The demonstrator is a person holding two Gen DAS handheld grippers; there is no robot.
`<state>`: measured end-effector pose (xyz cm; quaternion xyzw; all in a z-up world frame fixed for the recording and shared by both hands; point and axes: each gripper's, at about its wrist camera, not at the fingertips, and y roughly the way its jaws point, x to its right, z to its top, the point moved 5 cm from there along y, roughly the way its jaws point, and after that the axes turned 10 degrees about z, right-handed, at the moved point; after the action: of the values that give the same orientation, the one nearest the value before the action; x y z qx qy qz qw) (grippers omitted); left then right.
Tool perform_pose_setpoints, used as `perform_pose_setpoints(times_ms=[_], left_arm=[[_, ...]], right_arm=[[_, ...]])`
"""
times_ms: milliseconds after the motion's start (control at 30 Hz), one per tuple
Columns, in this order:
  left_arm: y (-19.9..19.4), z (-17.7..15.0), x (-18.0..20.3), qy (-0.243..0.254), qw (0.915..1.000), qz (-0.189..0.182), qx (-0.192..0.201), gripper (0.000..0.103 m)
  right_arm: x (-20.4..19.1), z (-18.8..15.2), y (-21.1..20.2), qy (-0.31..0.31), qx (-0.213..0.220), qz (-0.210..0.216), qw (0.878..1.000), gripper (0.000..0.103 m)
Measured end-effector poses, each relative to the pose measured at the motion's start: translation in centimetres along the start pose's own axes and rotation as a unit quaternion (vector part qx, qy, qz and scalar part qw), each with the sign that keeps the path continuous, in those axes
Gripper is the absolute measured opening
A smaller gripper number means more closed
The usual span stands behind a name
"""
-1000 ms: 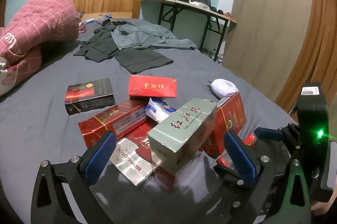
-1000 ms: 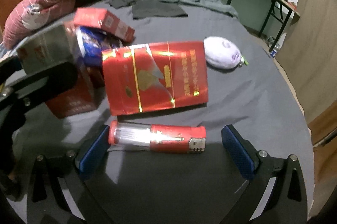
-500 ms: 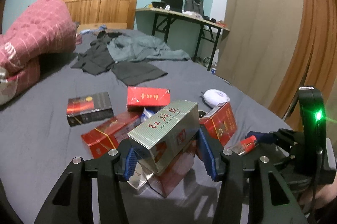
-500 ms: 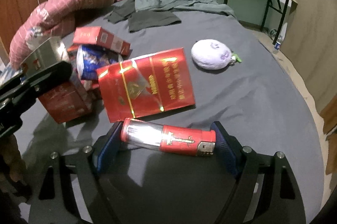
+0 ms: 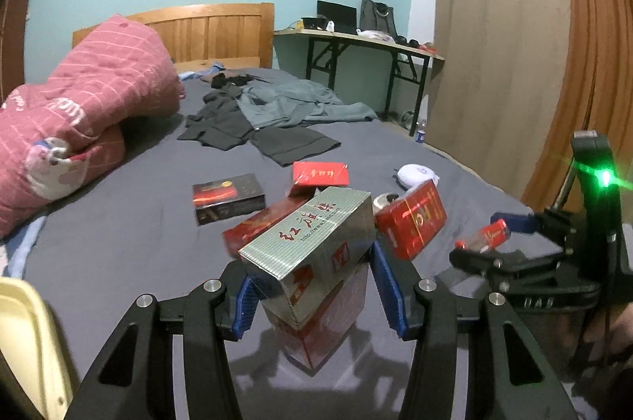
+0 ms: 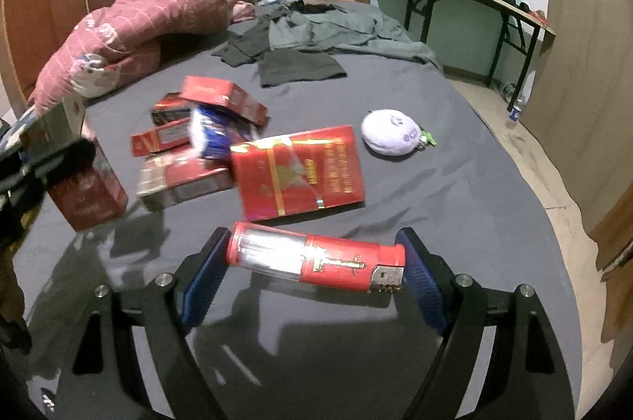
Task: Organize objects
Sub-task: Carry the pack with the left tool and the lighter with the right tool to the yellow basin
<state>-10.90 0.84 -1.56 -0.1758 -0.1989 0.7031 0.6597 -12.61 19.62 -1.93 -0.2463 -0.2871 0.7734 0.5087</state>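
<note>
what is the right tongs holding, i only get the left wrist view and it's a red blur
Observer: A red cylindrical plastic lighter with a clear end. The right tongs have just closed on it, end to end.
Operator: anything hidden behind the silver-grey cardboard box i'm gripping
Observer: Yes, a crinkly blue foil packet lies among the red cigarette cartons.
Operator: and that white round thing
Observer: A pale round plush pouch with a small green tag on its right side.
</note>
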Motion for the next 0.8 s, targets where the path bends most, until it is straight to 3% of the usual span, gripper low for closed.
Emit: perform_pose_setpoints(times_ms=[467,800], left_arm=[[-11.4,-2.7,-1.2,0.032,0.9972,0.063,0.022,0.051],[-14.7,-2.9,-1.0,0.028,0.9970,0.070,0.022,0.051]], right_arm=[[-6.9,-0.3,-4.5,-0.052,0.012,0.017,0.998,0.083],[-8.3,-0.2,-7.1,-0.042,0.023,0.025,0.999,0.083]])
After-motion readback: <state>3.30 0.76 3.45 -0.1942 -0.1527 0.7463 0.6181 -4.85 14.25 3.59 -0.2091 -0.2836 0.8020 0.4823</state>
